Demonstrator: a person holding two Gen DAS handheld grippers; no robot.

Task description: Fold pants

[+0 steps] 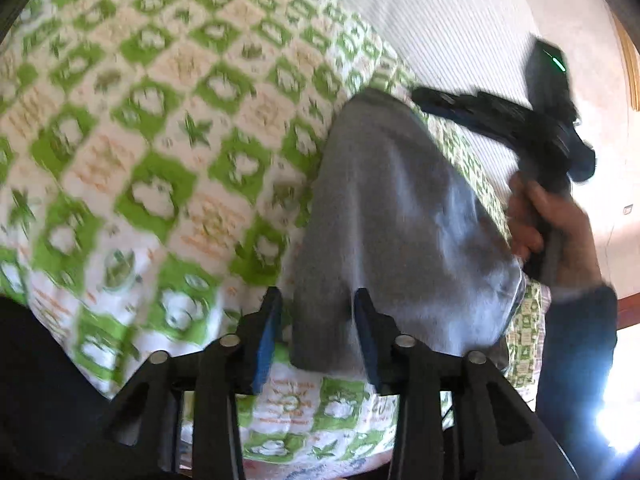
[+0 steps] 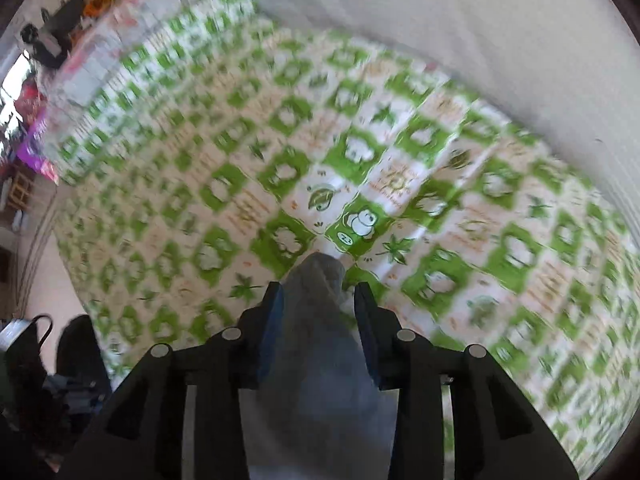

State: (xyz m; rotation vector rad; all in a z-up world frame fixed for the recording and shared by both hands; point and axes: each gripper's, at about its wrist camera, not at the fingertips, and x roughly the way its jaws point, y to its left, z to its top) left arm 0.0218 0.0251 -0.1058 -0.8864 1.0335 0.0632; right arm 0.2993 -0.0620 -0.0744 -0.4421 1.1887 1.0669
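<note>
The grey pants [image 1: 384, 216] lie as a long strip on the green-and-white patterned bedspread [image 1: 152, 128]. My left gripper [image 1: 318, 300] is open, its fingers [image 1: 269, 320] astride the near end of the pants. My right gripper [image 1: 424, 98] shows at the far end of the strip, held by a hand [image 1: 548, 216]. In the right wrist view the right gripper [image 2: 318, 296] is open, with a bunched end of the grey pants [image 2: 320, 320] between its fingers [image 2: 366, 320]. Both views are blurred by motion.
The bed [image 2: 400, 140] fills both views. A white wall [image 1: 460, 20] runs along its far side. Pillows or stacked bedding [image 2: 132, 52] lie at the head end. Cluttered shelves [image 2: 36, 60] and dark bags on the floor [image 2: 60, 360] are at the left.
</note>
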